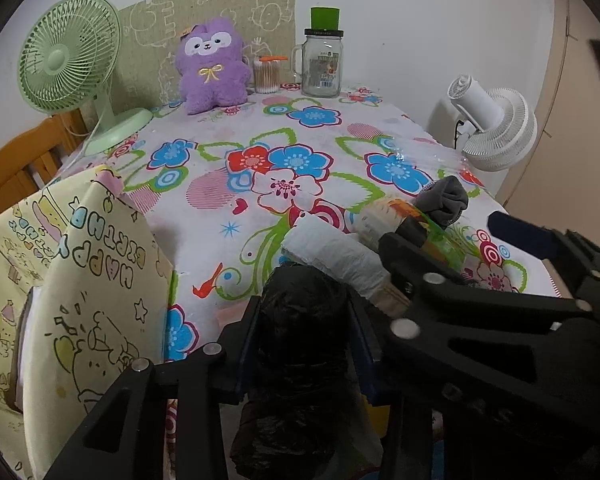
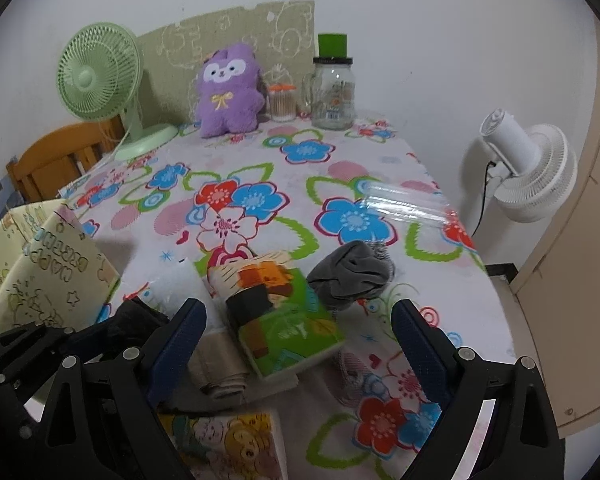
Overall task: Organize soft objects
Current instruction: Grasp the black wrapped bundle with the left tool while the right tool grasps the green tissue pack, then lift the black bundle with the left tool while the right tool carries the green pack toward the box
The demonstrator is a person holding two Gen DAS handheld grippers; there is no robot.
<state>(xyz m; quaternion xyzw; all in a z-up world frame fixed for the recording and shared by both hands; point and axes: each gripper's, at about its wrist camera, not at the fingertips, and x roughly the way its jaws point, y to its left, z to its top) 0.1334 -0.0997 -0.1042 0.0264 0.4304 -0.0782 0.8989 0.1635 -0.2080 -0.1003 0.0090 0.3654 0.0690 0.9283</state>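
Note:
My left gripper (image 1: 304, 320) is shut on a black plastic-wrapped bundle (image 1: 300, 360), held at the near table edge beside a yellow "Happy Birthday" gift bag (image 1: 84, 280). My right gripper (image 2: 300, 340) is open, its fingers either side of a green cartoon tissue pack (image 2: 284, 320); it also shows in the left wrist view (image 1: 476, 280). A white wrapped pack (image 1: 336, 252) and a beige folded cloth (image 2: 220, 364) lie beside the tissue pack. A grey rolled sock (image 2: 350, 274) lies just beyond it. A purple plush toy (image 2: 228, 92) sits at the table's far edge.
A green desk fan (image 1: 68, 60) stands far left. A glass jar with green lid (image 1: 322, 60) and a cotton swab pot (image 1: 266, 76) stand at the back. A clear plastic bag (image 2: 408, 200) lies right. A white fan (image 2: 528, 168) stands off the table's right. Another cartoon pack (image 2: 228, 444) lies near.

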